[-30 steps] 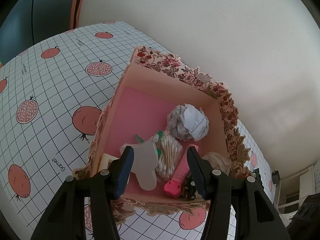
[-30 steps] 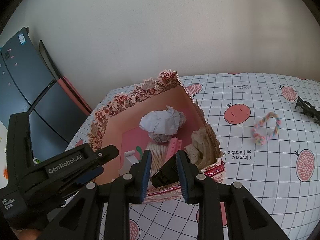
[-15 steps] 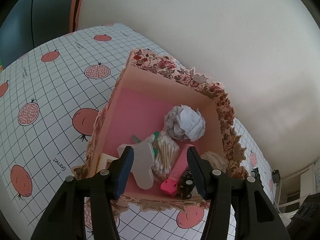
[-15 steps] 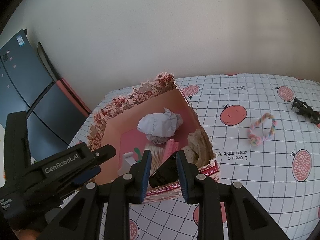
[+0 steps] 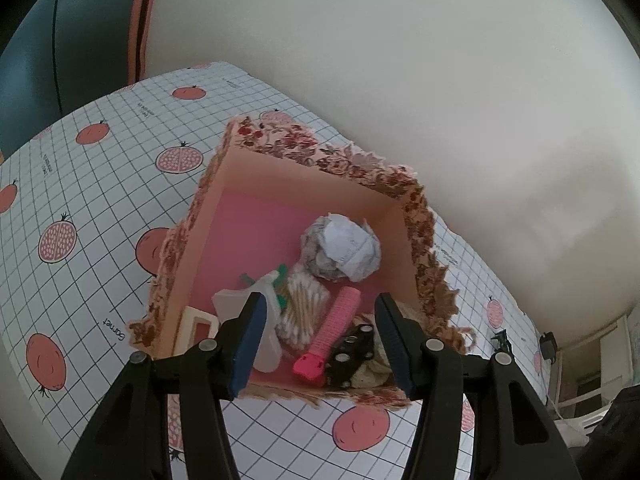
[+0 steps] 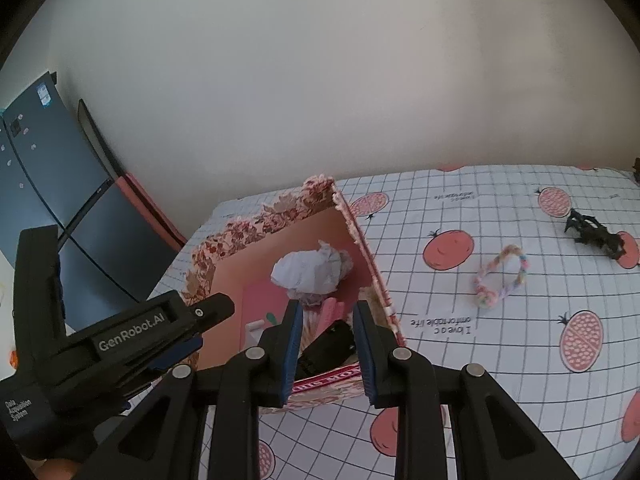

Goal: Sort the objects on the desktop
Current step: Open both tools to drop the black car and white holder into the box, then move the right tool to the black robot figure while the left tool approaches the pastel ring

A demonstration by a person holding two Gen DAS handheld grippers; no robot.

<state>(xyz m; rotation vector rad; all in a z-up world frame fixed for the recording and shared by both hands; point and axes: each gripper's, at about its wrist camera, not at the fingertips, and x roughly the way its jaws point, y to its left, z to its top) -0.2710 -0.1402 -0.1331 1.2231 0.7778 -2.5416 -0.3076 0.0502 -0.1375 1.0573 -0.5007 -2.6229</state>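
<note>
Both your grippers hang above the floral box [image 5: 420, 216], left gripper [image 5: 320, 336] spread wide and empty, right gripper [image 6: 326, 344] parted with its black object [image 6: 330, 346] apparently resting inside, so the braided loop [image 6: 500, 276] seems next.

In the left wrist view the floral box [image 5: 320, 156] fills the centre of the frame. Its left half shows bare pink floor; its right and lower parts are crowded by a crumpled paper ball [image 5: 344, 248], cotton swabs [image 5: 304, 308], a pink comb [image 5: 332, 332] and a black clip [image 5: 356, 352]. In the right wrist view the tablecloth [image 6: 440, 296] right of the box lies open, broken only by a braided ring [image 6: 500, 276] and, at far right, a black claw clip [image 6: 596, 236].
</note>
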